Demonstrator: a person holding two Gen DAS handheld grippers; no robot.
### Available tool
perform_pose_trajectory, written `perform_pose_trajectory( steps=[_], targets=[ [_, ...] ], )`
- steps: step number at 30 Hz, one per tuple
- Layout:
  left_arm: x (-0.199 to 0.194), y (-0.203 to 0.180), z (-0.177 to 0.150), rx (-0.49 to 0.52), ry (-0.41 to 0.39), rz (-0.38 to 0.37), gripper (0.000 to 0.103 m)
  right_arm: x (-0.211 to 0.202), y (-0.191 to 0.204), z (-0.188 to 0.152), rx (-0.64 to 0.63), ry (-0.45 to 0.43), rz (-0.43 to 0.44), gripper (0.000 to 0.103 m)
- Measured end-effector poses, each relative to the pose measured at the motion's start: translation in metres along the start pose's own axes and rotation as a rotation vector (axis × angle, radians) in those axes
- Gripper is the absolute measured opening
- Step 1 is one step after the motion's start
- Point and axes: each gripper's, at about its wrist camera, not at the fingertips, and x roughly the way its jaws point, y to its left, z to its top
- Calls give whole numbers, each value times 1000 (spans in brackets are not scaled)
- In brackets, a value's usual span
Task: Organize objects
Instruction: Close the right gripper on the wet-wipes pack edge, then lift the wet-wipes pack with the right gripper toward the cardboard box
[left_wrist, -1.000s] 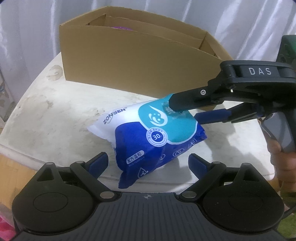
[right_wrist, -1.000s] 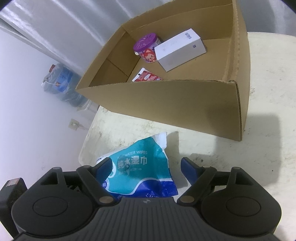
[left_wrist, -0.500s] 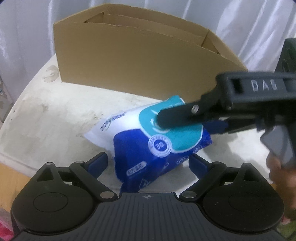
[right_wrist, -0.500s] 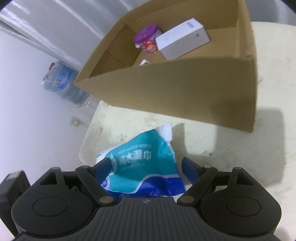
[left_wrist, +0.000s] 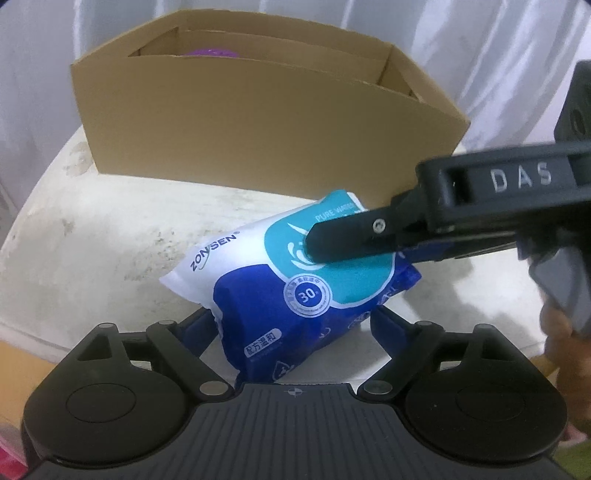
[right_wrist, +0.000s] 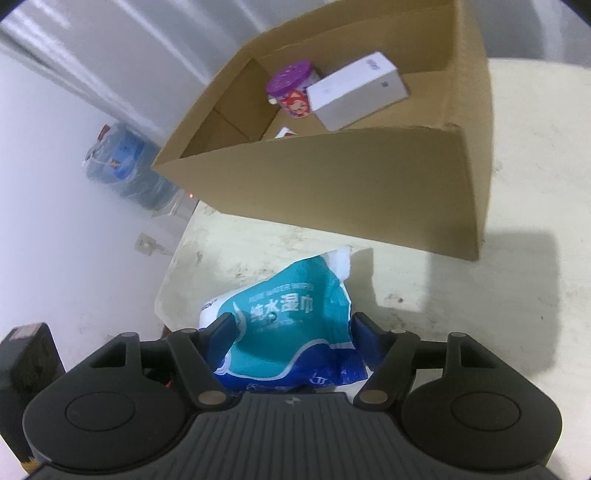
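Right gripper (right_wrist: 290, 332) clamped wipes pack (right_wrist: 284, 325) above table (right_wrist: 480, 314); cardboard box (right_wrist: 332, 192) beyond held purple-lidded jar (right_wrist: 291, 88), white carton (right_wrist: 356, 92).

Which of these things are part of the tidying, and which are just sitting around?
Part of the job: wet wipes pack, gripped by the right gripper; cardboard box; inside it, a purple-lidded jar and white carton; left gripper.

Just around: water bottle, white curtain.
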Motion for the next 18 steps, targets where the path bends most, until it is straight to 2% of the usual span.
perform_pose_trajectory(
  steps=[8,18],
  targets=[
    [8,-5,3,25,20,31,91,8,-2,-4,-1,0,13,84],
    [9,-9,2,30,5,49,93,4,-6,-4,-9,13,27,83]
  ],
)
